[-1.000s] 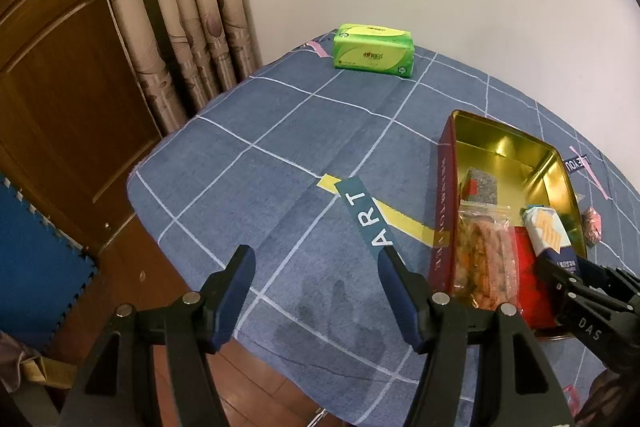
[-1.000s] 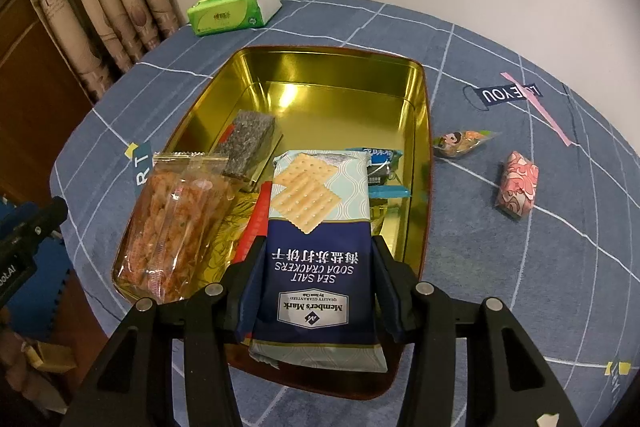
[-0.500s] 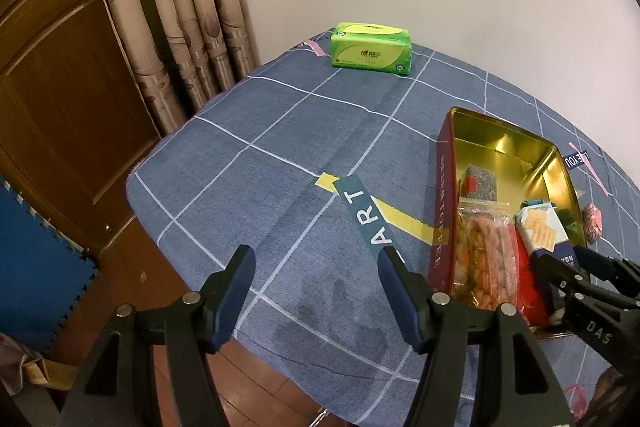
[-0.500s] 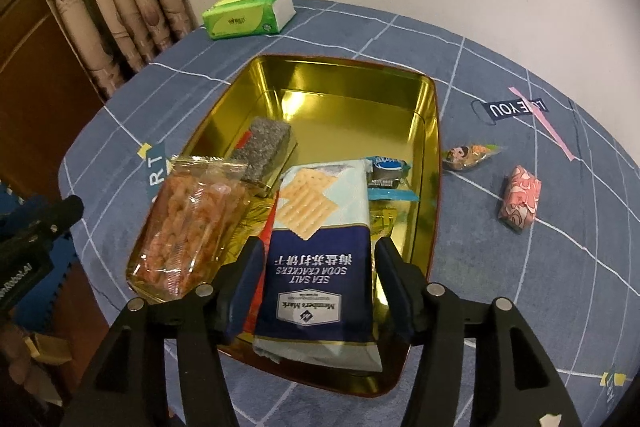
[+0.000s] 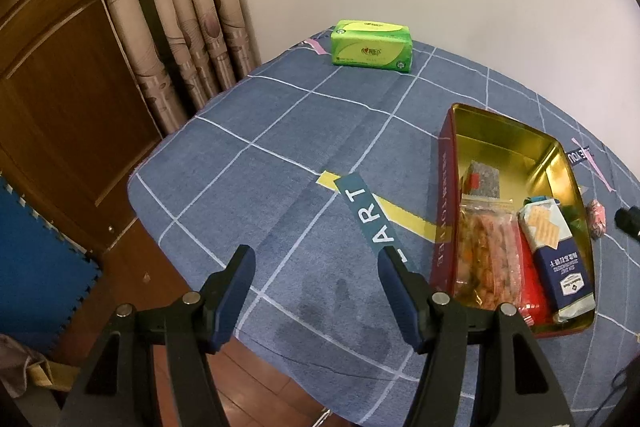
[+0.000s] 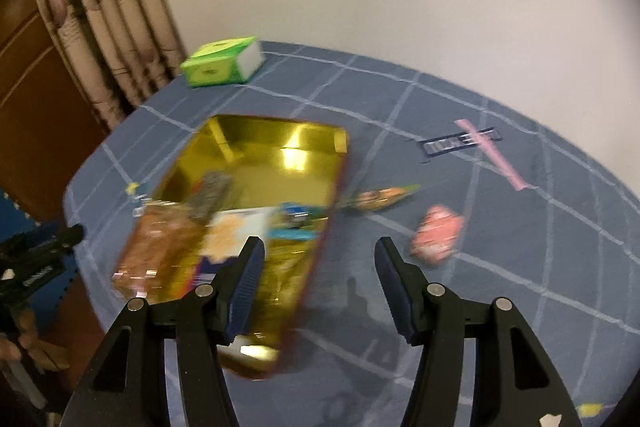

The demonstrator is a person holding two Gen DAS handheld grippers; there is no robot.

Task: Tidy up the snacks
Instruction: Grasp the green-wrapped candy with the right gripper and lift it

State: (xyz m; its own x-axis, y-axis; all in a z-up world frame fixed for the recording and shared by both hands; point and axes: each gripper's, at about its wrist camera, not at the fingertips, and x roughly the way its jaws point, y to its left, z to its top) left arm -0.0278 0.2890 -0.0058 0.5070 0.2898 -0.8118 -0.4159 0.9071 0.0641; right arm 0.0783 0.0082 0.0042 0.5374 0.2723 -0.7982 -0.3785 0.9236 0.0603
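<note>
**Crackers dropped in, right hand swings away**

The right gripper (image 6: 316,259) has let go of the cracker pack (image 5: 556,251), now lying in the gold tin (image 5: 444,187); its jaws are spread and empty, heading toward the pink candy (image 6: 436,233). The left gripper (image 5: 316,267) waits spread, empty.

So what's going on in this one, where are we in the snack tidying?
A person with a hand-held gripper in each hand is sorting snacks into a gold tin on a blue checked tablecloth. The tin already holds a cracker pack, an orange snack bag and a few smaller packets. The right hand-held gripper is open and empty over the cloth beside the tin, near a pink wrapped snack and a small orange packet still outside. The left hand-held gripper is open and empty near the table edge.
</note>
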